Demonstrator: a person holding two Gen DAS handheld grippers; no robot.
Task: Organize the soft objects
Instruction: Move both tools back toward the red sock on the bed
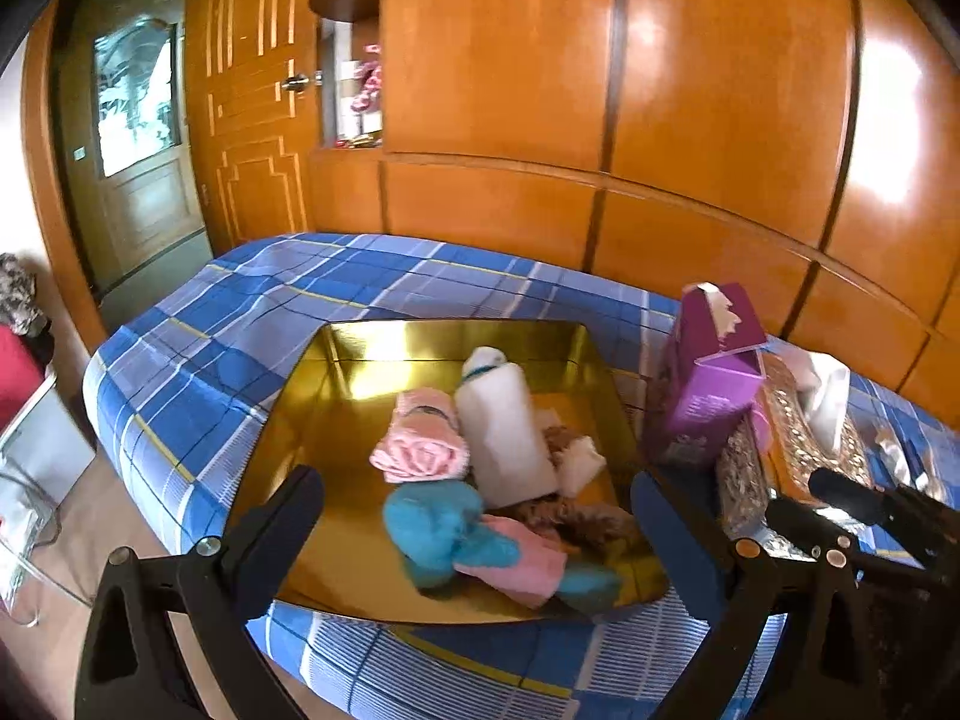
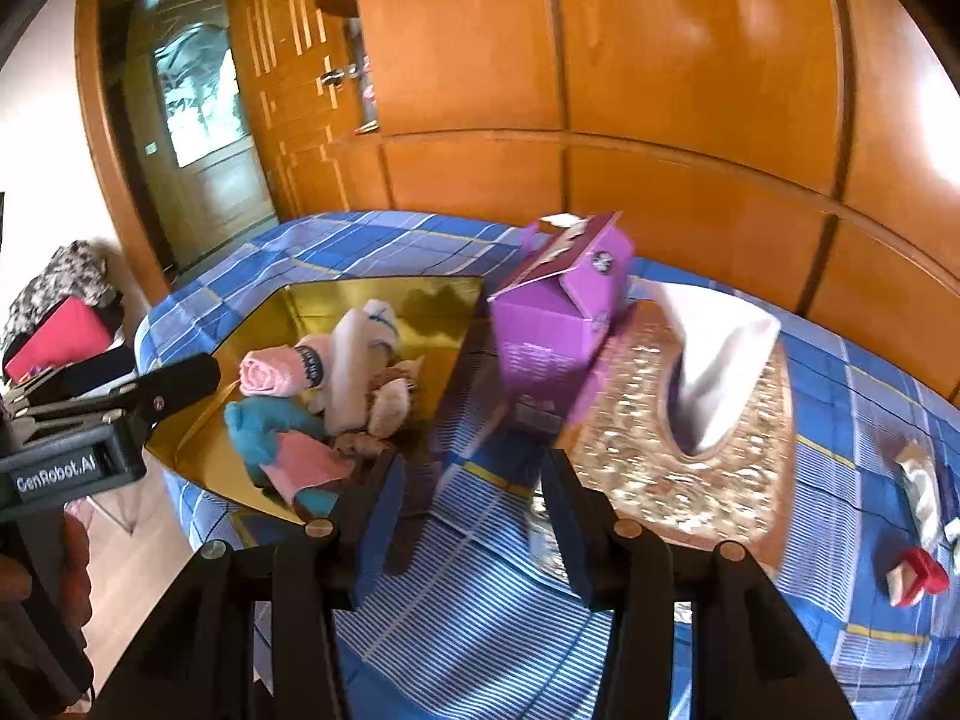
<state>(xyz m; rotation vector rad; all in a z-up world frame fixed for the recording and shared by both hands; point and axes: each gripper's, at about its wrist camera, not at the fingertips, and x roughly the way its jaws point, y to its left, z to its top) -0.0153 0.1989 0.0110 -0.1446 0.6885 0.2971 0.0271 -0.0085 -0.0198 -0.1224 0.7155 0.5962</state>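
A gold tray (image 1: 336,420) (image 2: 264,324) lies on the blue plaid cloth. In it lie a rolled pink towel (image 1: 420,450) (image 2: 264,375), a white roll (image 1: 504,432) (image 2: 354,372), a blue plush toy (image 1: 438,528) (image 2: 270,426), a pink cloth (image 1: 516,558) and a brown plush (image 1: 594,525). My left gripper (image 1: 480,510) is open and empty, held above the tray's near side; its body shows in the right wrist view (image 2: 78,456). My right gripper (image 2: 474,486) is open and empty over the cloth, right of the tray.
A purple carton (image 1: 708,384) (image 2: 558,324) leans against a gold patterned tissue box (image 2: 678,438) with white tissue (image 2: 720,360). Small items (image 2: 918,570) lie at the far right. Wooden wardrobes (image 1: 600,90) stand behind. The floor and clutter are to the left.
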